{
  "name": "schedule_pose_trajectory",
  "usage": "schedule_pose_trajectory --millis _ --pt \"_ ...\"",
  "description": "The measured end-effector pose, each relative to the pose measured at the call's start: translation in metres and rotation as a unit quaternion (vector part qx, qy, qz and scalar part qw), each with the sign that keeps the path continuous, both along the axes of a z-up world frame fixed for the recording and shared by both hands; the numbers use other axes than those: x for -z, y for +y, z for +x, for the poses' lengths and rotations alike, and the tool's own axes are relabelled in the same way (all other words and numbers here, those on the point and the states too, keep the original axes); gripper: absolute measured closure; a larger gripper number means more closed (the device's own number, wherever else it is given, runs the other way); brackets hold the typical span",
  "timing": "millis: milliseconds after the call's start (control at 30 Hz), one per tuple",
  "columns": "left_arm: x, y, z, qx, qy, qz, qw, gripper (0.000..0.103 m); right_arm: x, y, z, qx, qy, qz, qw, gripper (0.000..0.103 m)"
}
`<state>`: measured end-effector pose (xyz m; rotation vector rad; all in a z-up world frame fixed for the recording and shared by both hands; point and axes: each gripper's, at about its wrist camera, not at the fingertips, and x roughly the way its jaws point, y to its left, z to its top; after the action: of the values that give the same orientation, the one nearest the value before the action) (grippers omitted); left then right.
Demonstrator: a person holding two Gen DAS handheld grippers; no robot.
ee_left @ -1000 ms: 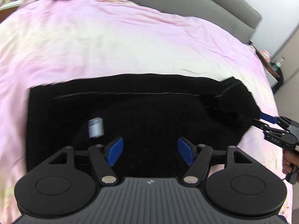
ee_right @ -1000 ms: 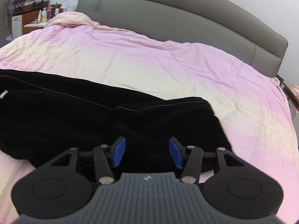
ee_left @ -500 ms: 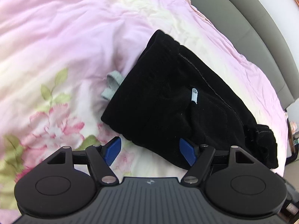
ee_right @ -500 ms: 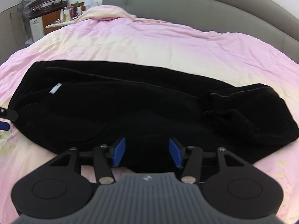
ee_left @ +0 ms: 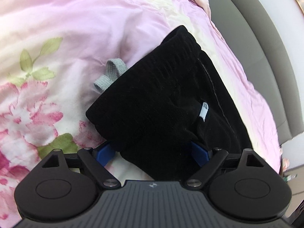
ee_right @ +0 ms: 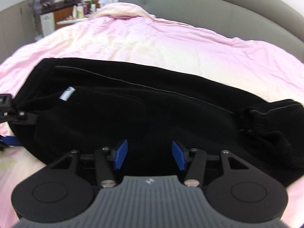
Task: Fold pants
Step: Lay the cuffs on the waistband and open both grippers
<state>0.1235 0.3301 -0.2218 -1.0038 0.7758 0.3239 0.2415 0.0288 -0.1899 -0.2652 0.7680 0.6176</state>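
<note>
Black pants (ee_left: pixel 161 102) lie folded lengthwise on the pink bedspread (ee_left: pixel 66 28). A grey drawstring (ee_left: pixel 112 72) sticks out at the waistband, and a small white tag (ee_left: pixel 204 111) shows on the cloth. My left gripper (ee_left: pixel 154 153) is open, its blue pads either side of the waistband's near corner. In the right wrist view the pants (ee_right: pixel 152 110) stretch across the bed, cuffs bunched at the right. My right gripper (ee_right: pixel 149 154) is open above the pants' near edge. The left gripper (ee_right: pixel 11 110) shows at the pants' left end.
A grey padded headboard (ee_right: pixel 209 5) runs along the back. A bedside cabinet with bottles (ee_right: pixel 62 11) stands far left. A floral print (ee_left: pixel 28 104) marks the bedspread near the waistband.
The left gripper has swung round to the waistband end and closed in, so the corner now lies between its open pads. The right gripper has drawn back and nearer the pants' middle.
</note>
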Motion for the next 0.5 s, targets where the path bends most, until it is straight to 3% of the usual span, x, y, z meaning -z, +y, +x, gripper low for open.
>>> schedule_pose_trajectory --millis 167,300,367,433,500 --pt "0.005 -0.007 0.001 -0.03 -0.011 0.005 0.9995 0.0 0.021 0.011 -0.01 -0.014 -0.002 -0.013 1.0 0.053" --pt "-0.001 -0.014 0.016 -0.026 -0.001 0.032 0.9991 0.0 0.04 0.017 -0.019 -0.023 -0.027 -0.032 0.999 0.053" --pt "-0.008 -0.015 0.012 -0.058 0.004 0.05 0.9971 0.019 0.04 0.017 -0.018 -0.02 -0.026 -0.027 0.999 0.052" --pt "-0.017 -0.021 0.009 -0.06 -0.012 0.069 0.9957 0.028 0.036 0.014 -0.015 -0.017 -0.019 -0.015 1.0 0.052" --pt "-0.032 -0.034 0.008 -0.051 -0.034 0.117 0.9912 0.034 0.033 0.009 -0.013 -0.019 -0.014 -0.002 1.0 0.052"
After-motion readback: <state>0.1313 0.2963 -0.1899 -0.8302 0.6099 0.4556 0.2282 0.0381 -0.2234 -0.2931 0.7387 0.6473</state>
